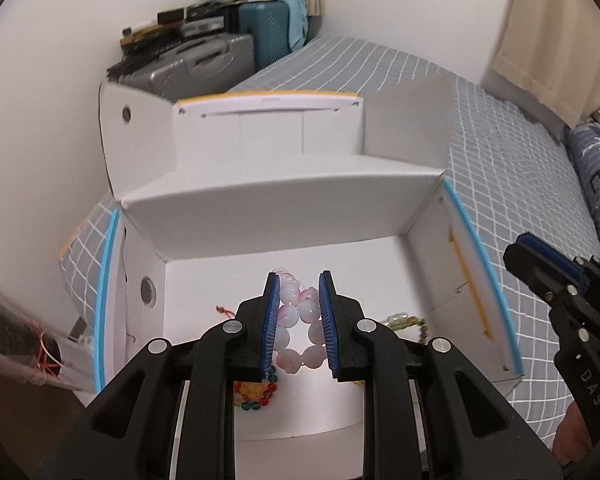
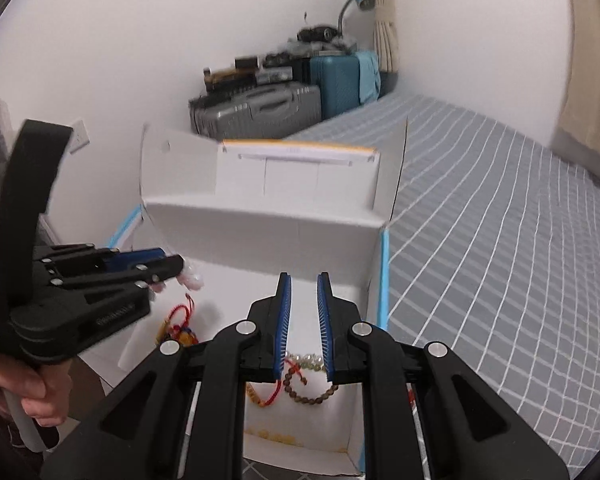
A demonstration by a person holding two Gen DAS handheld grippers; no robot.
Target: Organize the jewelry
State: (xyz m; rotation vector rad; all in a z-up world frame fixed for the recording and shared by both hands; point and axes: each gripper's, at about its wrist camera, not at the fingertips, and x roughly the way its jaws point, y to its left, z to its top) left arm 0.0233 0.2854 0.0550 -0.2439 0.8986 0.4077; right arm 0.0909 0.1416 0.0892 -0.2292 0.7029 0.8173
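So there's this white cardboard box (image 1: 284, 216) sitting open on a bed with a grey checked sheet (image 1: 500, 148), flaps folded up at the far side, and the jewelry is scattered across the box floor. The left gripper (image 1: 299, 312) is over the middle of the box with its blue-padded fingers (image 1: 271, 320) clenched around a pink bead bracelet (image 1: 298, 320); the beads are squeezed into a narrow loop between the pads. From the right wrist view you can see those same pink beads (image 2: 192, 278) poking out past the left gripper's tip (image 2: 172, 268), held up above the box floor.

Under the left gripper there's a multicolored bead bracelet (image 1: 256, 392) at the near left, a bit of red cord (image 1: 225, 311) further back on the left, and a greenish bead bracelet (image 1: 406, 320) off to the right.

The right gripper (image 2: 303, 320) hovers over the near right part of the box, fingers parted with nothing between them. Below it lie a brown wooden bead bracelet (image 2: 300, 386), a string of pale beads (image 2: 308, 359) and a red string bracelet (image 2: 276, 394). More red cord (image 2: 182, 314) is over on the left.

Far corner of the room: a grey suitcase (image 2: 256, 110) and a teal one (image 2: 336, 80) stacked with clutter.
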